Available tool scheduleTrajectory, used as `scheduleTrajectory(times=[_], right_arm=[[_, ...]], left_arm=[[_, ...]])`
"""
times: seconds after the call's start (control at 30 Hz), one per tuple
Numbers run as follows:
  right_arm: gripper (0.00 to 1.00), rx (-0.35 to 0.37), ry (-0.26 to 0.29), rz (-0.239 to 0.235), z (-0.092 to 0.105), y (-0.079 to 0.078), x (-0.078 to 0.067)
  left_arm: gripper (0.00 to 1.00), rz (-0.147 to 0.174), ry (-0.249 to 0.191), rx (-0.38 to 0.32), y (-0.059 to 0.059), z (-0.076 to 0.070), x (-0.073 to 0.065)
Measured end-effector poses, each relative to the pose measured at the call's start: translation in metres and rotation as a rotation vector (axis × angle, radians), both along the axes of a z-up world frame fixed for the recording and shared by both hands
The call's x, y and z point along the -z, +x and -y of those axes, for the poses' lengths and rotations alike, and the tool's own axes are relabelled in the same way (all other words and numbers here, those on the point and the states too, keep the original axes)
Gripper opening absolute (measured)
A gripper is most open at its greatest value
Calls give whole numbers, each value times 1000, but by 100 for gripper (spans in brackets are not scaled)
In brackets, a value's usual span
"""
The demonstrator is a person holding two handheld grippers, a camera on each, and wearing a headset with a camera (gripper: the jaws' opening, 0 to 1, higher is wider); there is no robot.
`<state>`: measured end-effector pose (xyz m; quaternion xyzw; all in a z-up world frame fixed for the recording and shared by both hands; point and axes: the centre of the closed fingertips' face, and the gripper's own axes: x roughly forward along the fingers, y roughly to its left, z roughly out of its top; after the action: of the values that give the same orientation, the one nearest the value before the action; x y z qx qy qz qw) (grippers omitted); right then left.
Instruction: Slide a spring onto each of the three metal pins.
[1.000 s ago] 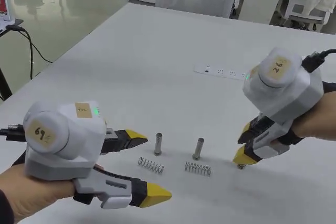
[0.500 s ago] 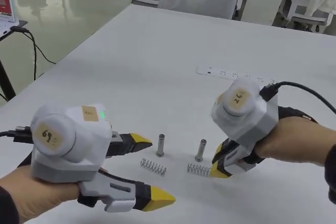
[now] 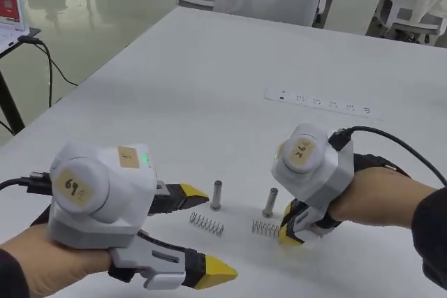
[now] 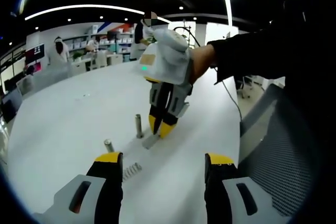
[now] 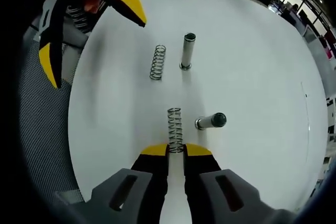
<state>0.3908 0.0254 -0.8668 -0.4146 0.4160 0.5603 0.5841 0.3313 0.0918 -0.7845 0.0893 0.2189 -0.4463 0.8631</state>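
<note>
Two short metal pins stand upright on the white table, one on the left [image 3: 216, 195] [image 5: 187, 51] and one on the right [image 3: 270, 202] [image 5: 211, 121]. A loose spring [image 3: 207, 223] [image 5: 157, 61] lies in front of the left pin. In front of the right pin lies a second spring [image 3: 265, 227] [image 5: 174, 124], and my right gripper [image 3: 290, 233] [image 5: 175, 149] is shut on its near end, low on the table. My left gripper [image 3: 205, 231] [image 4: 164, 159] hovers open to the left of the loose spring with nothing between its fingers.
A white power strip [image 3: 323, 103] lies farther back on the table [image 3: 209, 82]. Chairs and desks stand beyond the far edge. A black cable [image 3: 391, 143] trails from the right gripper. The table's left edge drops to the floor.
My right gripper has come in from the right and down to the right-hand spring, and now pinches its end. The left gripper has stayed about where it was, still open.
</note>
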Motion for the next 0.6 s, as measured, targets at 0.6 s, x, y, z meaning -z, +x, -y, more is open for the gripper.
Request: scheduleTrajectory(times=[0.6], right_arm=[[7, -81, 60, -78, -9, -54, -67]], left_arm=[[51, 29, 12, 56, -5, 11, -2]])
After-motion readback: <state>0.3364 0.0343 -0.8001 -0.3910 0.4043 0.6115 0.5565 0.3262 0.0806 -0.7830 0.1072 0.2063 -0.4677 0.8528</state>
